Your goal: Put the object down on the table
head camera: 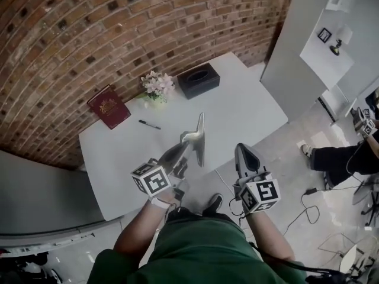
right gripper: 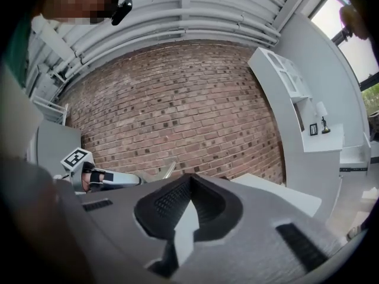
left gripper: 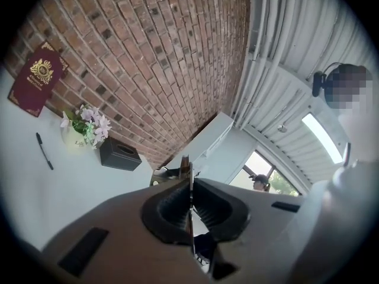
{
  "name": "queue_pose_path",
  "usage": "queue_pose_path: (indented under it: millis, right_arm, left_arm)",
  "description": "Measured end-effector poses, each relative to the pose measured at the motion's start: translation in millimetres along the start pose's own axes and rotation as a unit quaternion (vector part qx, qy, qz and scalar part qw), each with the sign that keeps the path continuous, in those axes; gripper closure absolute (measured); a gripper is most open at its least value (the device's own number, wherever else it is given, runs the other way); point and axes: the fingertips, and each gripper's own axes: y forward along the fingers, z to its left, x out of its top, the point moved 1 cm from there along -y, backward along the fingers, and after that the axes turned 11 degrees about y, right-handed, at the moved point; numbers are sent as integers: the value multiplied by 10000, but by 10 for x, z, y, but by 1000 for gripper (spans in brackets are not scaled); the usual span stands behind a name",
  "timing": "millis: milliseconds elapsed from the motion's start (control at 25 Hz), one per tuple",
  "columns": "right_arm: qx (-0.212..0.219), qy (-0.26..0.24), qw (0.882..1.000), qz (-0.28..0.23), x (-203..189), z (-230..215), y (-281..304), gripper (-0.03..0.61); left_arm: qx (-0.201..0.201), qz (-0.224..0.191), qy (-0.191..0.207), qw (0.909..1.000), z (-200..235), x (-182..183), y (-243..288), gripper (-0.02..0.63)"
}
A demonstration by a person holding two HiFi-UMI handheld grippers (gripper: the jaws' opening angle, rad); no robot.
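A thin grey metal plate (head camera: 201, 136) stands on edge, upright, over the near edge of the white table (head camera: 243, 108). My left gripper (head camera: 185, 142) is shut on its lower end. In the left gripper view the plate (left gripper: 186, 163) shows as a thin line clamped between the black pads (left gripper: 172, 206). My right gripper (head camera: 241, 149) hovers to the right of the plate, apart from it and over the floor by the table edge. Its jaws (right gripper: 189, 181) are shut with nothing between them. From the right gripper view, the left gripper (right gripper: 109, 179) and the plate's edge (right gripper: 169, 169) appear at left.
On the table lie a red book (head camera: 109, 106), a black pen (head camera: 150, 124), a pot of pale flowers (head camera: 157, 86) and a black tissue box (head camera: 198, 80). A brick wall runs behind. Another person's legs (head camera: 337, 157) and cables are on the floor at right.
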Motion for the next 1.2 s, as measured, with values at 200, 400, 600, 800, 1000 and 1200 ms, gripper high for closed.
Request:
queue_pose_path:
  millis: [200, 400, 600, 800, 1000, 1200]
  right_arm:
    - [-78, 93, 9999, 23, 21, -207, 56, 577]
    - [-311, 160, 9994, 64, -13, -393, 158, 575]
    - [-610, 103, 9981, 49, -3, -438, 212, 577]
    - [-884, -12, 9960, 122, -2, -400, 286, 577]
    - [-1184, -117, 9926, 242, -69, -396, 302, 575]
    - [-1477, -16, 9887, 274, -105, -366, 313, 575]
  left_arm:
    - [119, 78, -520, 9985, 206, -133, 194, 606]
    - [142, 176, -990, 9948, 533, -256, 428, 606]
    - [192, 444, -1233, 9912, 907, -434, 616, 604]
    - [282, 806, -1367, 9869, 1358, -633, 783, 604]
    - [304, 1135, -1503, 9816, 1773, -858, 939, 604]
    - [278, 1391, -1576, 9773, 2062, -1057, 1110, 604]
